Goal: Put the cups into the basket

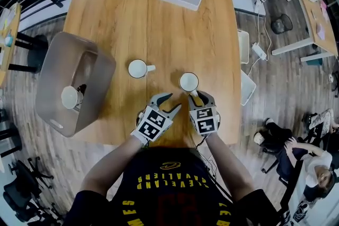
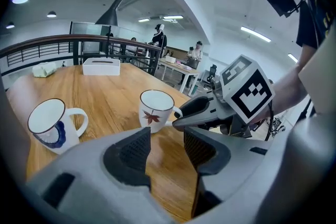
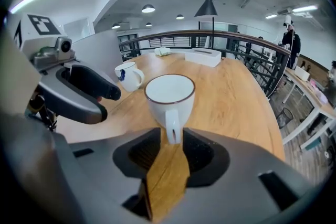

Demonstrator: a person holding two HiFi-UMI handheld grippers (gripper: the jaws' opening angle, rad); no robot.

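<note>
Basket point(image 1: 50, 69): translucent grey, at the left edge of the bench point(image 1: 148, 24), well apart from both hands.
Cup in the basket point(image 1: 70, 97): one pale cup already lies inside, toward the basket's nearer end.
Blue-marked cup point(image 1: 137, 68): upright on the bench between the basket and the leaf cup, with its handle pointing right. It stands ahead of the left tongs and off to their left, clear of them.
Left tongs point(image 1: 170, 102): apart, with only bare bench between the pads and nothing held. They slant forward and down near the bench's near edge and aim at the wood just beside the leaf cup, not at the blue-marked cup.
Leaf cup point(image 1: 188, 82): upright, a little right of the bench's middle, straight ahead of the right tongs. Its handle point(image 3: 172, 132) runs back toward the person.
Right tongs point(image 1: 200, 97): apart, with the handle's outer end standing between the tips. The pads do not appear to squeeze it, so the cup is not yet held.
Deciding relation: the handle lies along the right tongs' own line, so closing on it probably needs no sideways shift.
Nearer hand: the right for the leaf cup; the left for the blue-marked cup and the basket.
Pose: both forearms reach in from the near edge, side by side, with the tongs tipped downward.
</note>
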